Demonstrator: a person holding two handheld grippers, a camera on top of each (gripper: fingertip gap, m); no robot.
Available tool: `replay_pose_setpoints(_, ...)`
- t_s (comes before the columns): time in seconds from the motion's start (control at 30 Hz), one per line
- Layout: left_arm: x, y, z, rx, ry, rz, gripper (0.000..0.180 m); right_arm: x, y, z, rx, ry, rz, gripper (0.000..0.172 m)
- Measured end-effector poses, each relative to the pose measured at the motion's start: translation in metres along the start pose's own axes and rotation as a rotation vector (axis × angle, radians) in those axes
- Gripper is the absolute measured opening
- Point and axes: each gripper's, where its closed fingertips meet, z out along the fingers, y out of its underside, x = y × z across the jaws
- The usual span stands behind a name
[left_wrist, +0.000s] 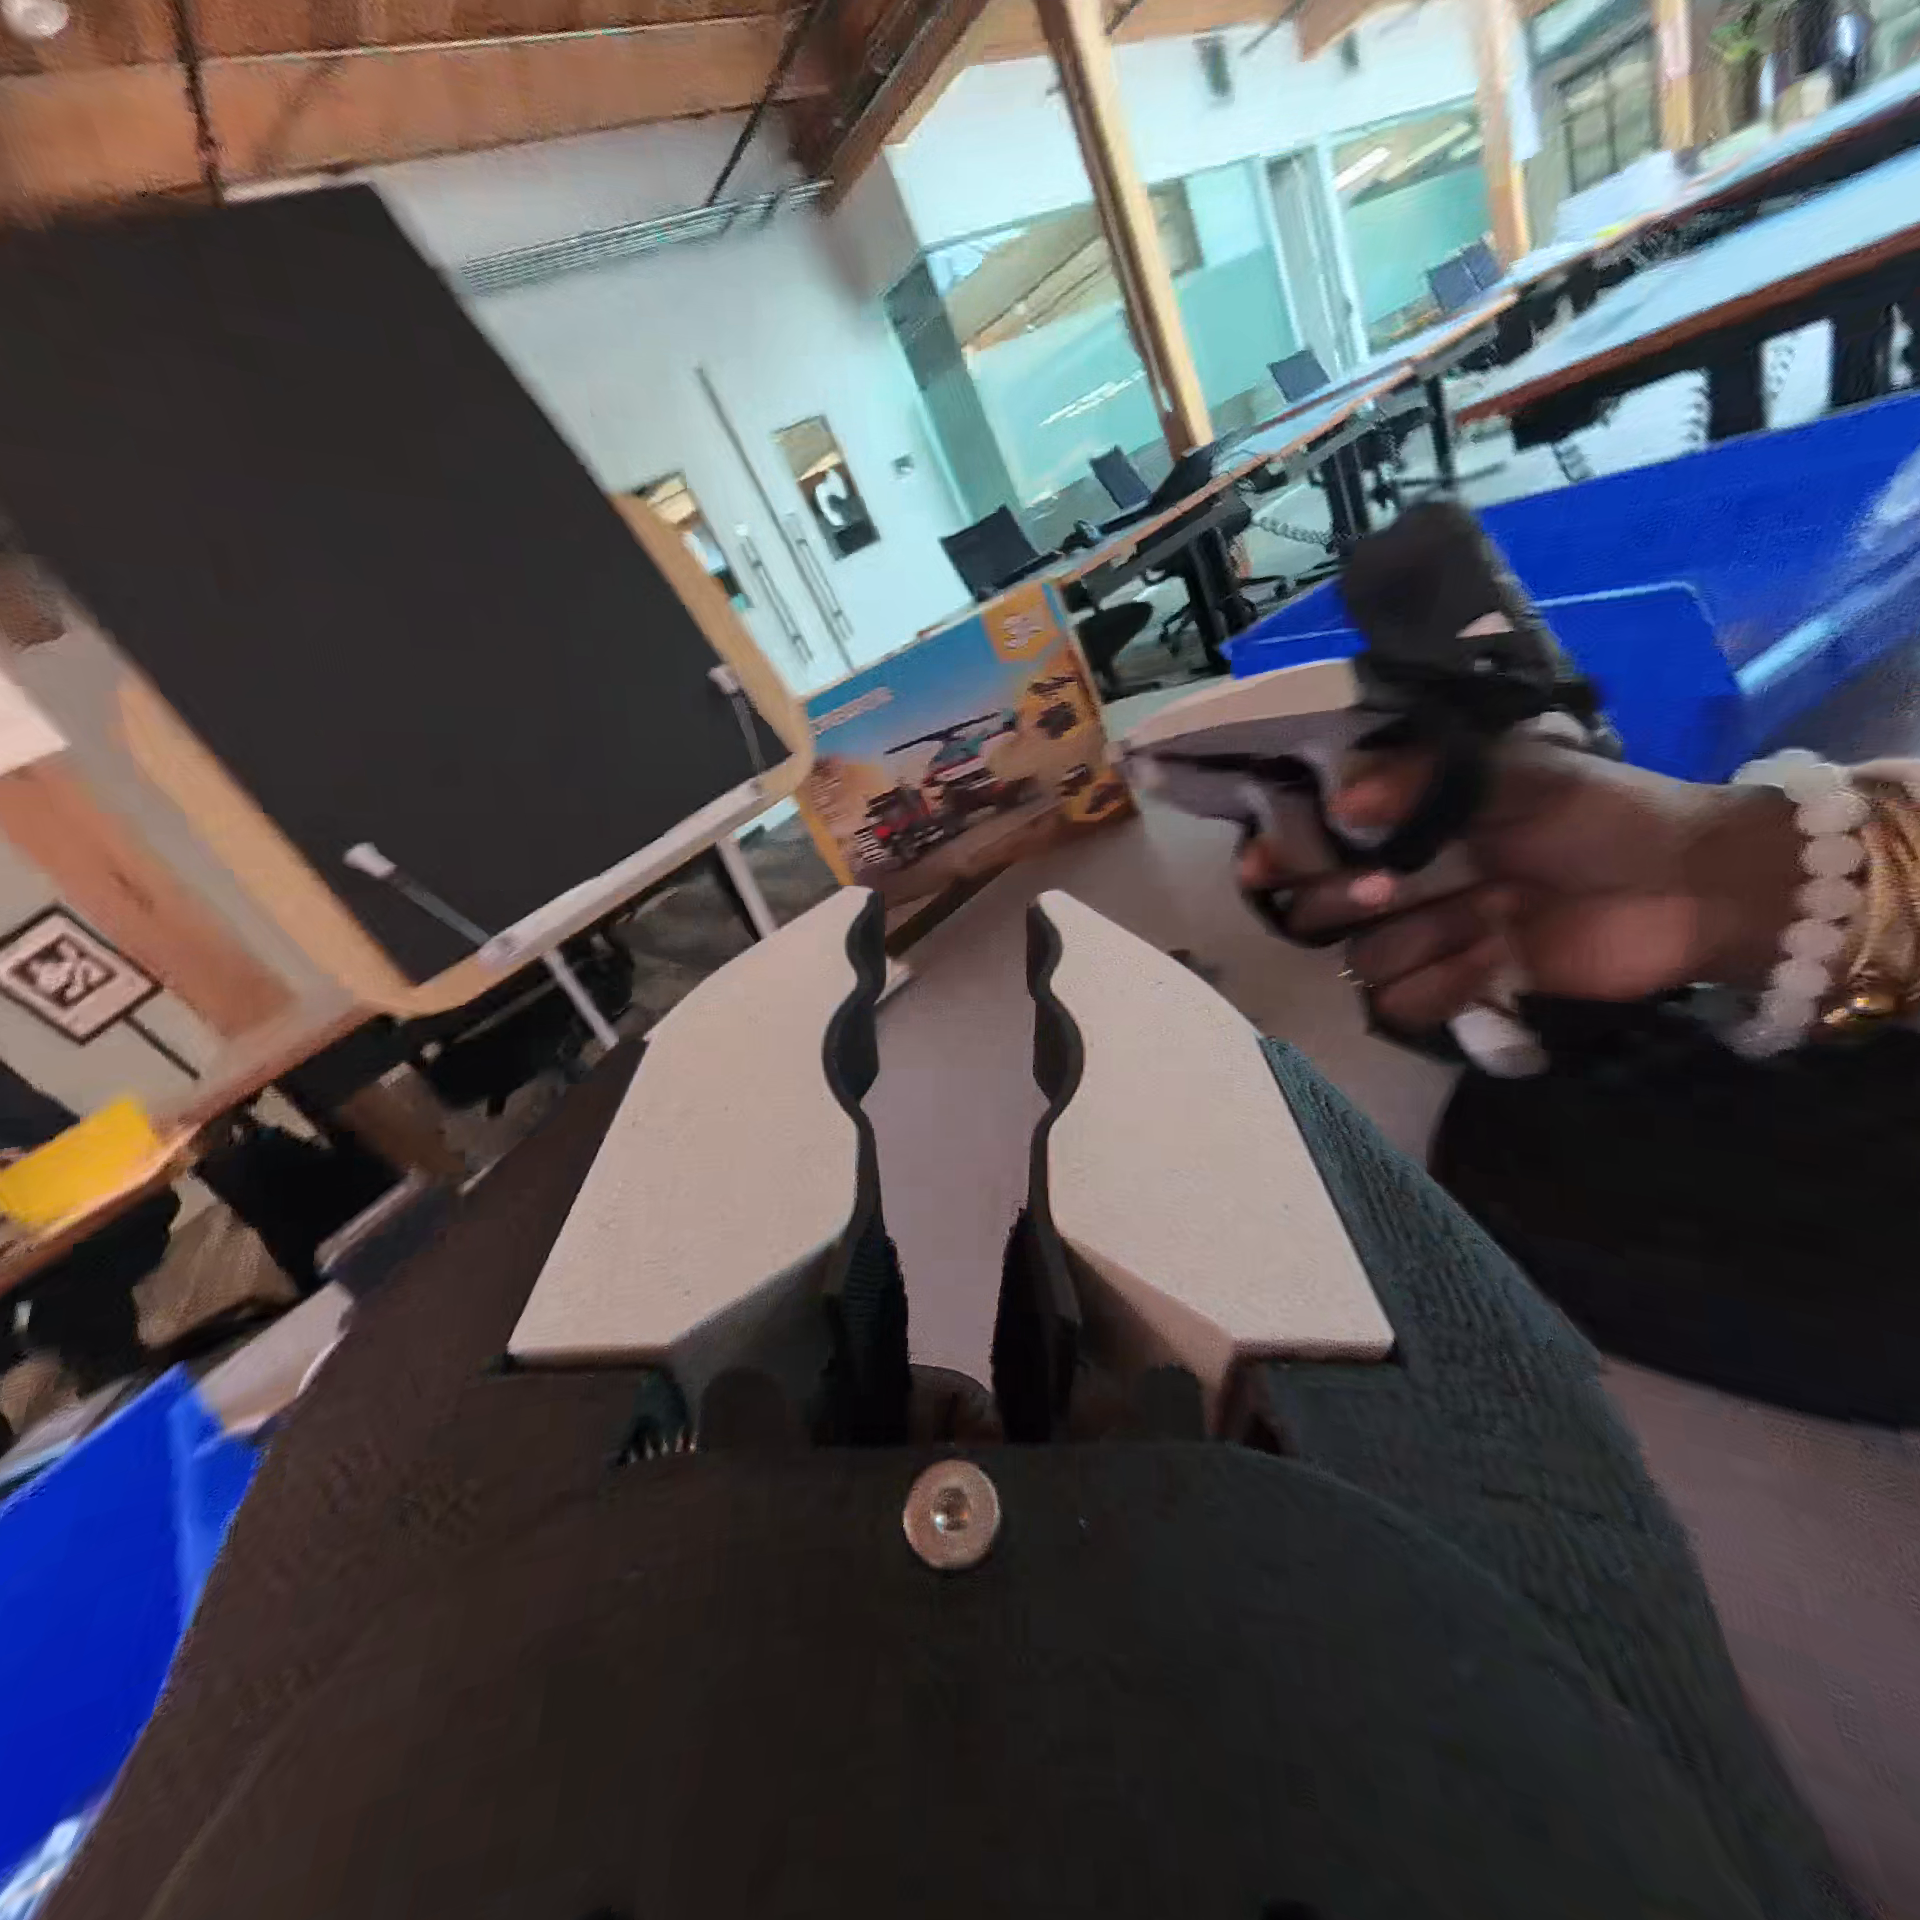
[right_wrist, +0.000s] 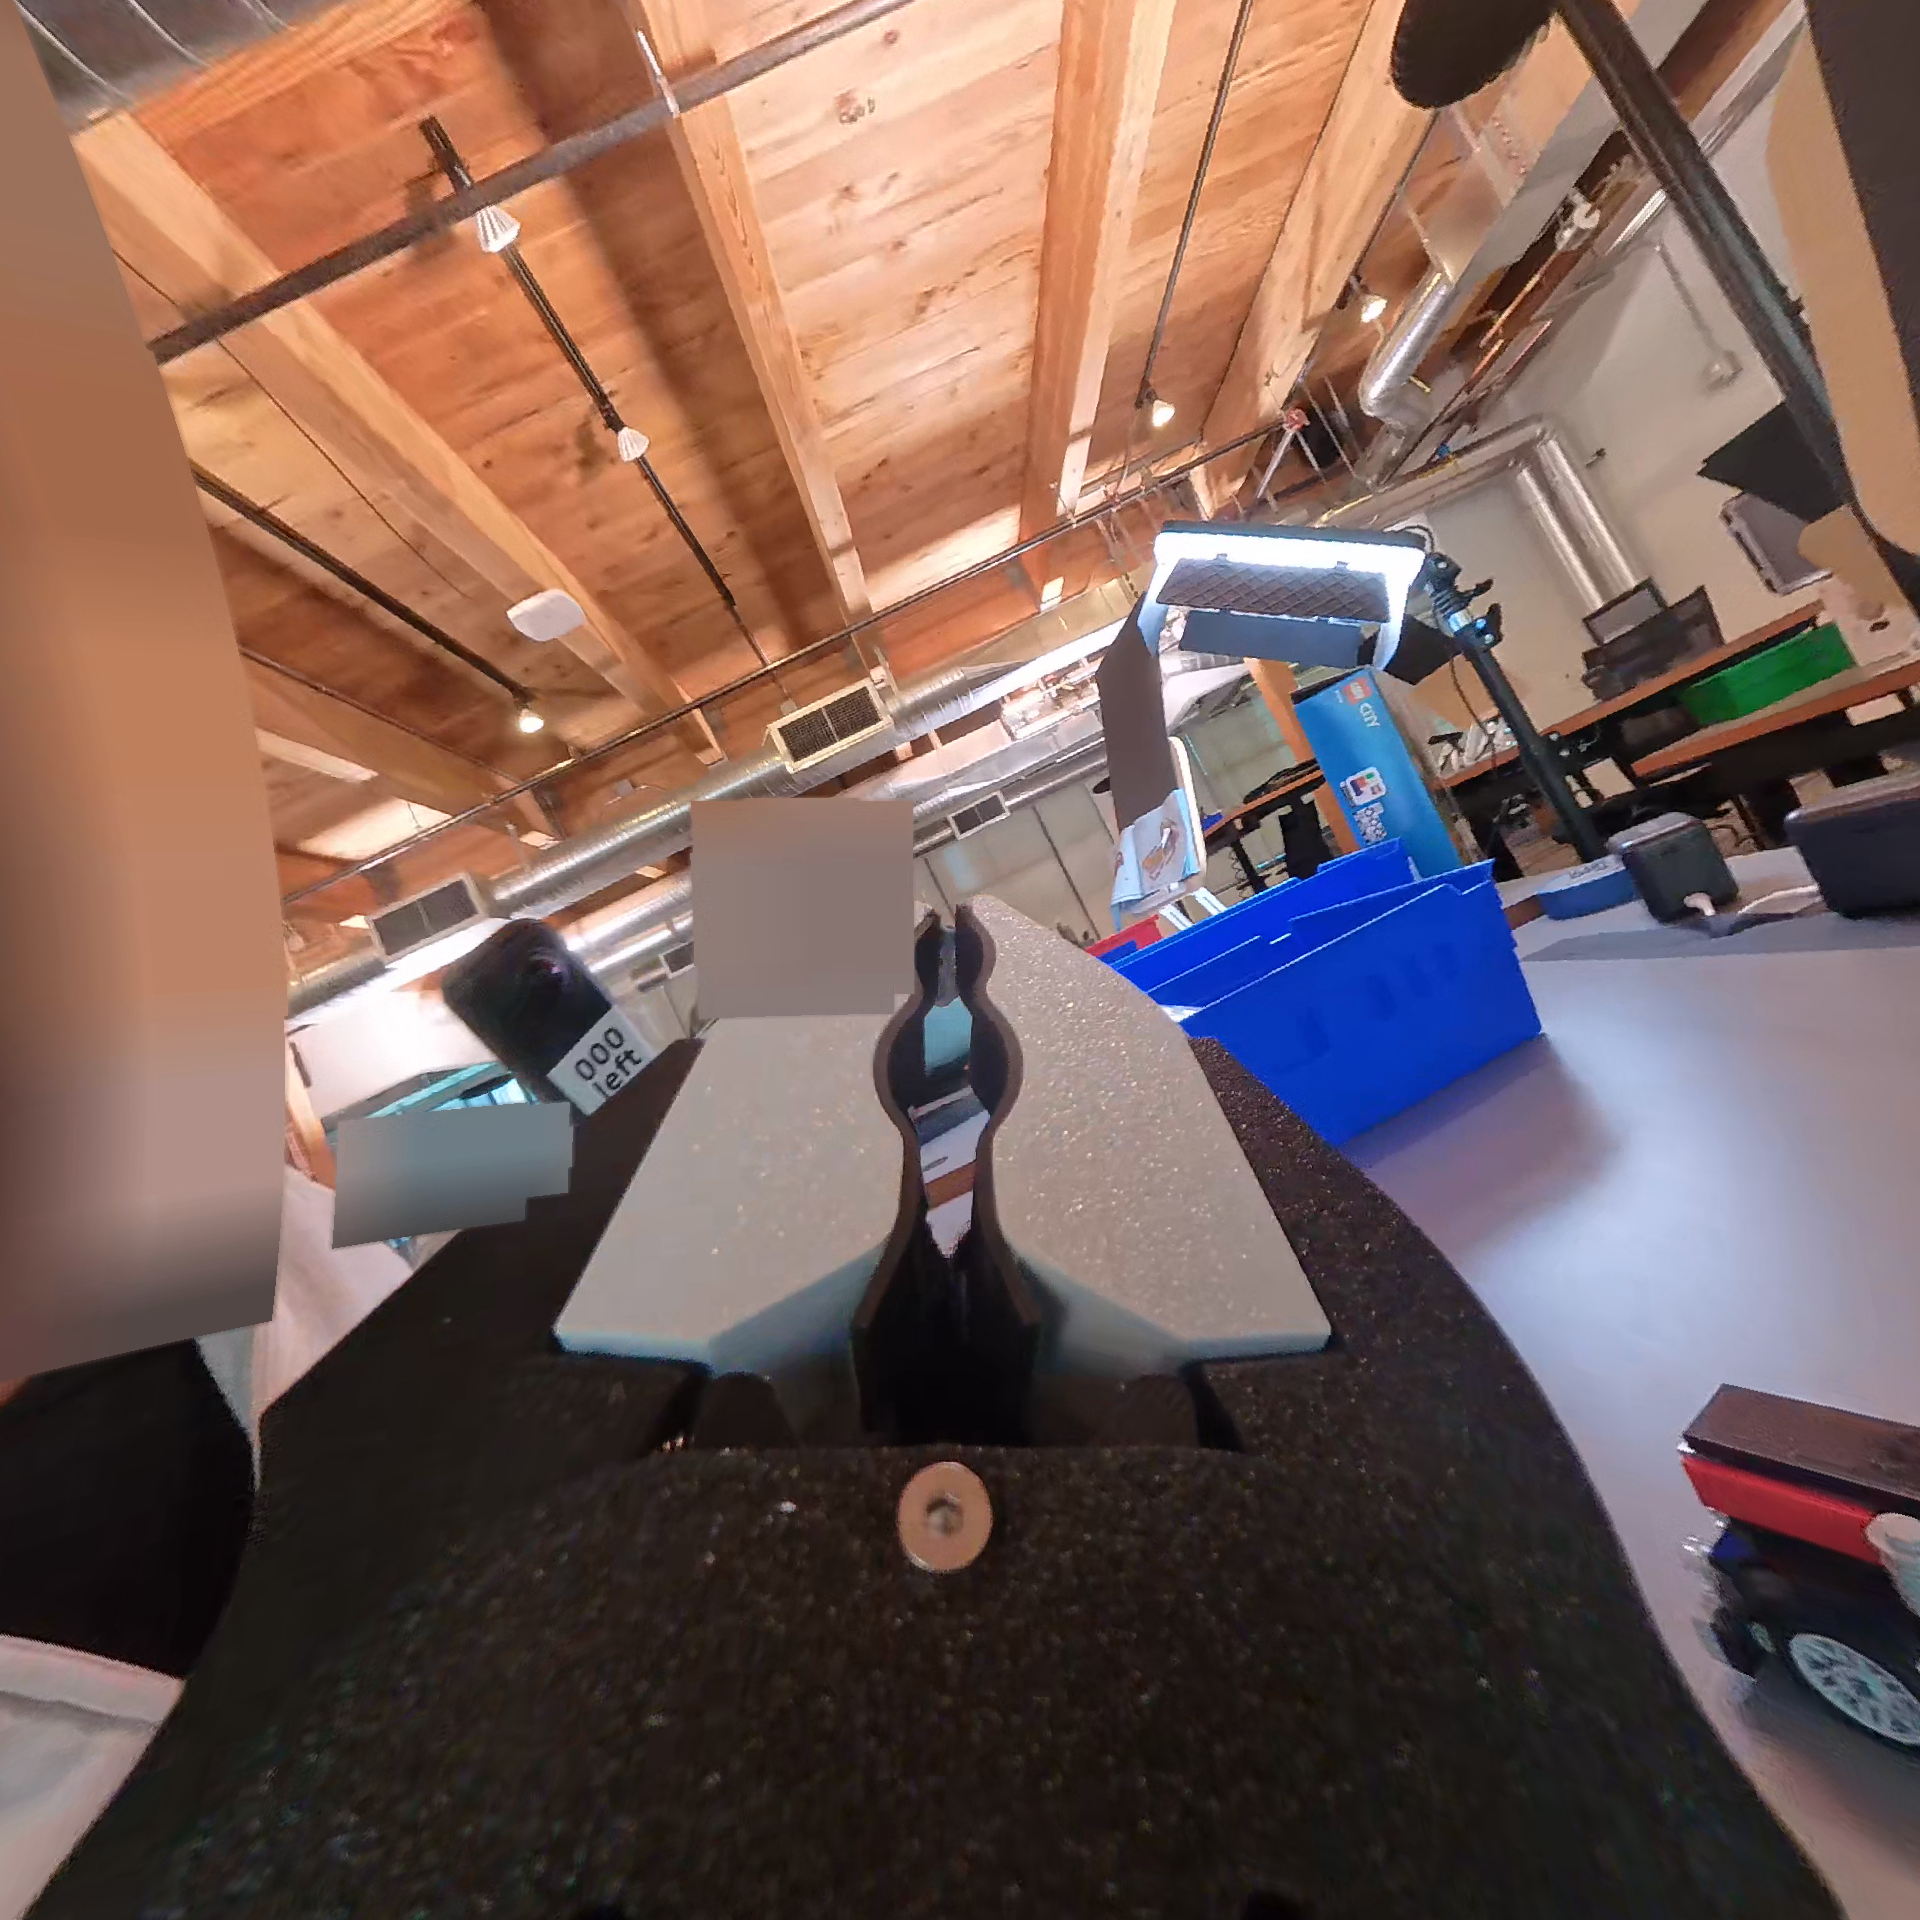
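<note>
Left gripper (left_wrist: 956, 925): jaws parted, nothing between the pads, just grey table (left_wrist: 1143, 935) showing through the gap. View is tilted and motion-blurred.

Right gripper (right_wrist: 954, 925): clenched. Wavy pads meet at the tips and nothing shows between them, only background through the scallop holes. Points up over the table edge toward the wooden ceiling (right_wrist: 831, 312).

Landmark = toy box (left_wrist: 961, 748), which stands upright on the table.
- Left gripper is just short of it, aimed at its lower edge, not touching.
- Right of the box: a hand (left_wrist: 1538, 883) with bracelets, holding the right gripper's handle.
- Behind and right of the box: blue bins (left_wrist: 1662, 582).
- Left of the box: a black panel (left_wrist: 312, 540) with a light wood rim.

Right wrist view: toy vehicle (right_wrist: 1808, 1558), red and blue with pale wheels, sits on the table close to that gripper's right side. Blue bins (right_wrist: 1382, 987) farther off, lamp (right_wrist: 1288, 603) above them.
</note>
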Motion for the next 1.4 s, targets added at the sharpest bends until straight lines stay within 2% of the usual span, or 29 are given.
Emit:
replay_pose_setpoints(0.1,0.041,-0.002,0.032,-0.033,0.06,0.003,0.022,-0.006,0.005,0.002,-0.024,-0.044,0.029,0.002)
replay_pose_setpoints(0.2,0.057,-0.004,0.05,-0.004,0.11,-0.161,0.017,-0.011,0.009,0.004,-0.04,-0.071,0.03,0.002)
replay_pose_setpoints(0.27,0.057,-0.002,0.054,-0.008,0.102,-0.211,0.015,-0.013,0.01,0.005,-0.047,-0.082,0.024,0.003)
replay_pose_setpoints(0.4,0.059,0.002,0.055,-0.01,0.109,-0.238,0.004,-0.016,0.012,0.006,-0.056,-0.102,0.028,0.003)
replay_pose_setpoints(0.6,0.056,0.004,0.045,0.005,0.132,-0.283,0.003,-0.018,0.021,0.009,-0.109,-0.1,-0.007,0.003)
replay_pose_setpoints(0.77,0.052,0.01,0.033,-0.025,0.125,-0.254,0.003,-0.018,0.033,0.012,-0.175,-0.097,-0.026,0.003)
replay_pose_setpoints(0.93,0.011,0.015,0.001,-0.083,-0.033,-0.16,0.003,-0.008,0.018,0.007,-0.095,-0.033,-0.027,0.007)
replay_pose_setpoints(1.1,-0.065,0.035,-0.07,-0.279,-0.294,-0.036,0.003,0.002,0.018,0.005,-0.094,0.013,0.011,0.006)
replay_pose_setpoints(1.27,-0.095,0.094,-0.135,-0.665,-0.344,-0.163,0.003,0.004,0.019,0.005,-0.105,0.025,0.007,0.005)
replay_pose_setpoints(1.33,-0.1,0.117,-0.145,-0.762,-0.36,-0.191,0.003,0.005,0.021,0.006,-0.112,0.028,0.008,0.005)
replay_pose_setpoints(1.4,-0.107,0.131,-0.146,-0.797,-0.382,-0.196,0.003,0.006,0.021,0.005,-0.112,0.034,0.004,0.005)
